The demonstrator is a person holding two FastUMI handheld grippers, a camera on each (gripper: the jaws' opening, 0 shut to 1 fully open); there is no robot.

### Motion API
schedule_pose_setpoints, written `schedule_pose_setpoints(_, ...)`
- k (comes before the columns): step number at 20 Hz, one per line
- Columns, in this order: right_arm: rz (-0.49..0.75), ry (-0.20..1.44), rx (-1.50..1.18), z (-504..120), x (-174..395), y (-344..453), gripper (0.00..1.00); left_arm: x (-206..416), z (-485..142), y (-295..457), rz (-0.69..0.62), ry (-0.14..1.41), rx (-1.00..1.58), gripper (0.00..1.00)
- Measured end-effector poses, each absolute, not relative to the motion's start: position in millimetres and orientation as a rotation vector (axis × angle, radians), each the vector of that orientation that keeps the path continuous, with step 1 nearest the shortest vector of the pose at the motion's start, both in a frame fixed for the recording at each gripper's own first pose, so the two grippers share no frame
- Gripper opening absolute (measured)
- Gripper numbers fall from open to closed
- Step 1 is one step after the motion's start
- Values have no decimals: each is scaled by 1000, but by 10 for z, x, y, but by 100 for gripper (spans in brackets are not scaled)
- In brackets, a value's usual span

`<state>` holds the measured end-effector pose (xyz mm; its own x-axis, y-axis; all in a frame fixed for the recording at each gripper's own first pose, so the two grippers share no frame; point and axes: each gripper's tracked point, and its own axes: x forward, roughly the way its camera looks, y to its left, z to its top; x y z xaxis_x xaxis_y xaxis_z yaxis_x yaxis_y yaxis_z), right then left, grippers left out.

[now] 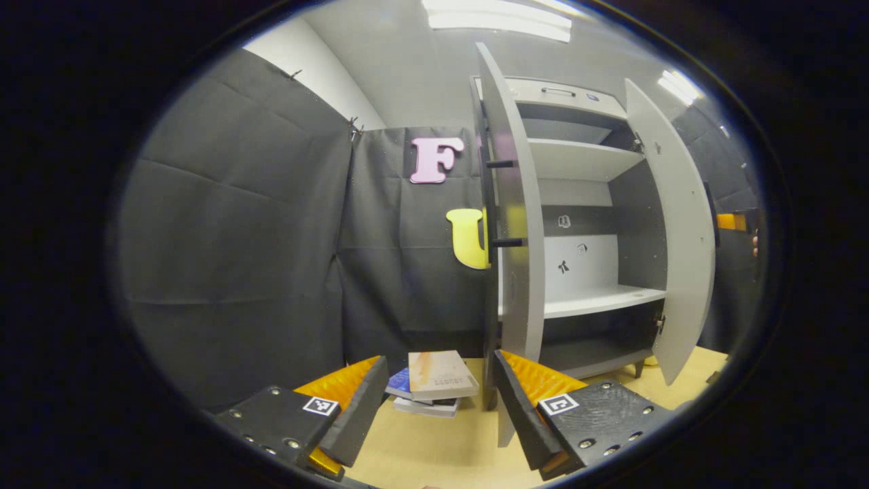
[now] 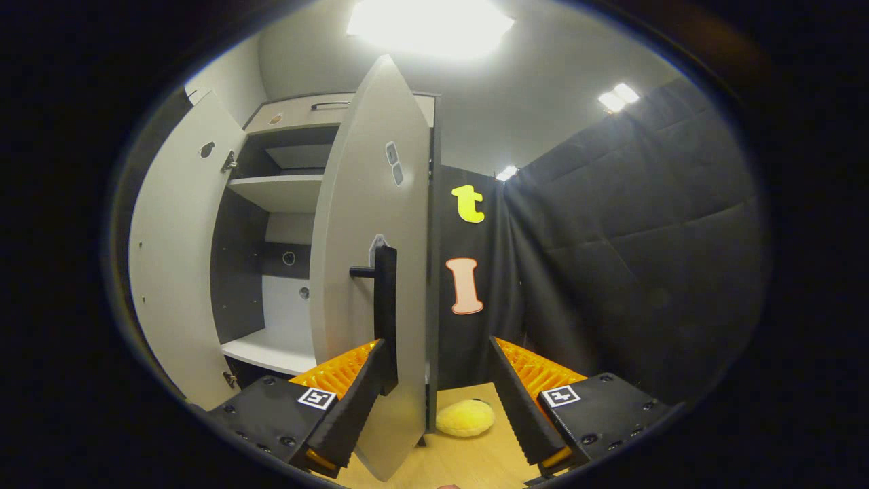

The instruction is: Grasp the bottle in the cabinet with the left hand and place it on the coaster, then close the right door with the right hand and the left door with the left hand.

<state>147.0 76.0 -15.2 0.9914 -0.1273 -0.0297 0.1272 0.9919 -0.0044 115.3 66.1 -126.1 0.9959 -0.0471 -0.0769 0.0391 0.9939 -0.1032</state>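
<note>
Before the open cabinet [image 1: 584, 224], the left gripper view shows bare shelves and the left gripper [image 1: 441, 397] spread wide, empty, beside the left door [image 1: 516, 224]; the bottle's whereabouts cannot be told. Alongside, the right gripper view has the right gripper [image 2: 438, 387] wide around the right door [image 2: 370, 272] edge, both doors apparently left to close.

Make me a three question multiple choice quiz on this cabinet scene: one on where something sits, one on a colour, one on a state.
1. Where do the books lie?
A. on the table left of the cabinet
B. on the top shelf
C. on the floor

2. What colour is the soft round thing on the table?
A. blue
B. yellow
C. red

3. How do both cabinet doors stand?
A. shut
B. removed
C. open

Answers: A, they lie beside the left door; B, it is yellow; C, that door and the right door swing out, showing shelves.
</note>
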Motion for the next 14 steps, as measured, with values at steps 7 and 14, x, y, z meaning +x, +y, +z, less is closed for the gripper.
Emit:
schedule_pose_setpoints(7, -31, 32, 16, -200, 1696, 1256, 96, 1175, -1330, 714, 3, 86, -110, 95)
schedule_pose_setpoints(14, 31, 47, 1, -328, 1548, 1445, 96, 1219, -1259, 755, 58, 84, -171, 86)
